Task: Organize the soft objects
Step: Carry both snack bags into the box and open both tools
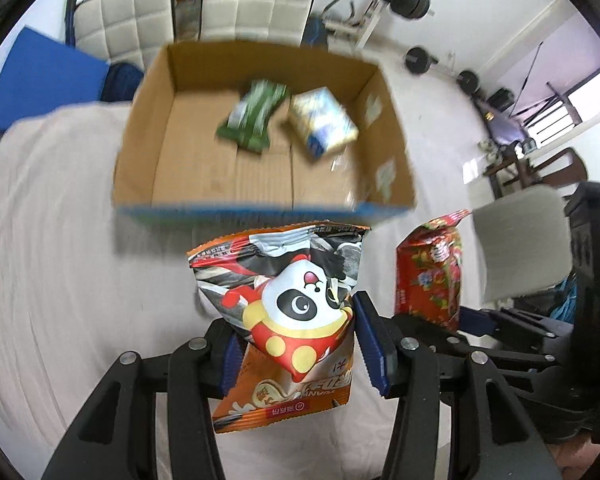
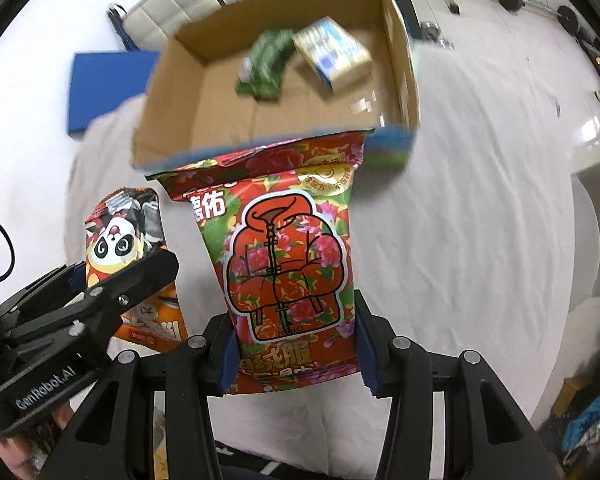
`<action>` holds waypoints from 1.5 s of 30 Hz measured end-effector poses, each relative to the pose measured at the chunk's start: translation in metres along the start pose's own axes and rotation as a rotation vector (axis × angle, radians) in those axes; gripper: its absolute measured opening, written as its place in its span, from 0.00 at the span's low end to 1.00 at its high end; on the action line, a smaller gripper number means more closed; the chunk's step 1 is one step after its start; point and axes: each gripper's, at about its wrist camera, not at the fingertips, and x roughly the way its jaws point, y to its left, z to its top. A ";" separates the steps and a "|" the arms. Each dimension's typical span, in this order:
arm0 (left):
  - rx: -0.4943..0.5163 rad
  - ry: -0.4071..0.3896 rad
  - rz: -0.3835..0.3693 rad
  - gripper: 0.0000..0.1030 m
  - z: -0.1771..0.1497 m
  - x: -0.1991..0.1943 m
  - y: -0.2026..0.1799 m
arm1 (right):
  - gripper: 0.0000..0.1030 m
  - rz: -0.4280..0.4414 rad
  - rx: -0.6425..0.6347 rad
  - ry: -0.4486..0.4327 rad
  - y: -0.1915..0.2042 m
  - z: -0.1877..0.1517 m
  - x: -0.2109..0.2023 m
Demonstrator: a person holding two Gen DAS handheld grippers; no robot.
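Left gripper (image 1: pixel 294 354) pinches panda bag (image 1: pixel 290 300), right gripper (image 2: pixel 294 354) clamps red bag (image 2: pixel 290 264), both short of box (image 1: pixel 140 128). Risk: slick film slipping, falling outside.

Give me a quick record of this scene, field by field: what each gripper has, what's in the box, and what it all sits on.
left gripper: shut on panda snack bag
right gripper: shut on red floral bag
both bags: held in the air, short of the box
cardboard box: open top, beyond both bags
in the box: green packet and pale blue-and-yellow pack, side by side near the far wall
surface: white cloth under the box
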 end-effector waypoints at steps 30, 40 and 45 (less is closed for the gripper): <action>0.105 0.214 0.424 0.46 0.224 0.212 0.071 | 0.49 -0.199 0.064 0.166 0.006 0.195 0.153; 0.046 0.310 0.309 0.48 0.224 0.236 0.076 | 0.49 -0.224 0.085 0.207 -0.012 0.191 0.158; -0.026 0.308 0.239 0.48 0.236 0.230 0.091 | 0.49 -0.190 0.103 0.239 -0.020 0.191 0.161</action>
